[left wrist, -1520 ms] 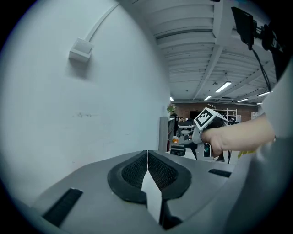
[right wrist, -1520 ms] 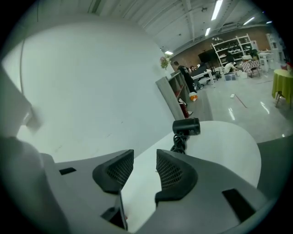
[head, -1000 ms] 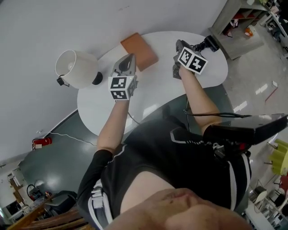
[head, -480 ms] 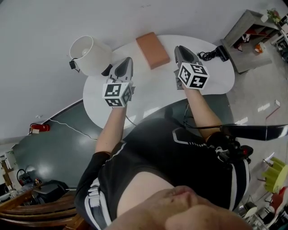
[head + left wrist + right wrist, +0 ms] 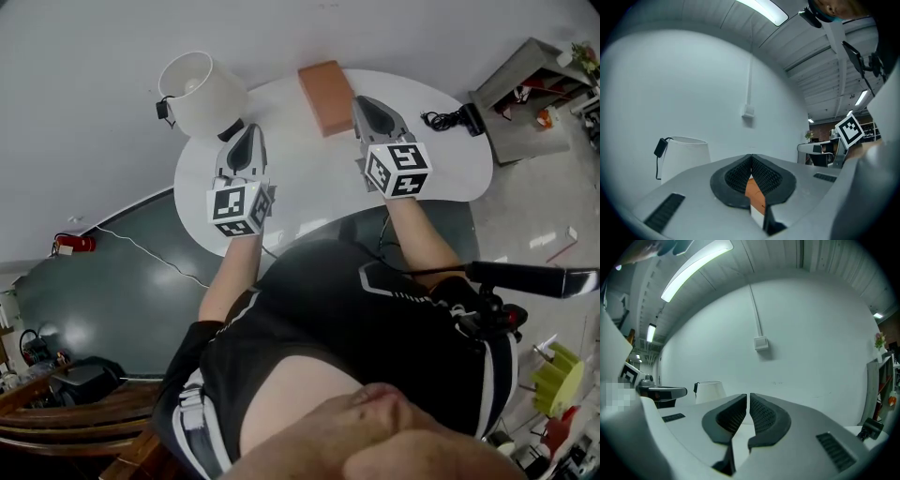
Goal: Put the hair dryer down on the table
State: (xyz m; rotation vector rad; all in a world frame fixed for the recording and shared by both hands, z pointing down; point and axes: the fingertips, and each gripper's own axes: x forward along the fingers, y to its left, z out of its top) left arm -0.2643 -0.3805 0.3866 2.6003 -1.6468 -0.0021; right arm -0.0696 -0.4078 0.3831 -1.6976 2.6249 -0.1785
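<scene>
Head view, L to R. The white lamp stands just outboard of your left gripper, at the table's far-L edge. The left gripper's fingers are pressed fully together w/ nothing held. In the left gripper view the ribbed pads meet along one seam, and the orange showing below them is the brown block, which lies beyond the tips, not in them. That block sits on the table btw. the two sets of fingertips, nearer the R pair. Your right gripper hovers over the table. In the right gripper view its jaws are closing and all but met, w/ only a thin slit left and nothing btw. them. Well to the R of the R fingertips, clear of both grippers, a black corded unit, taken to be the hair dryer, lies flat on the table near its R end, w/ the cord bunched on the side facing your fingers. Status, as a judgement: the set-down looks complete, since the dryer rests on the tabletop w/ neither gripper touching it. No step of the task appears left.
</scene>
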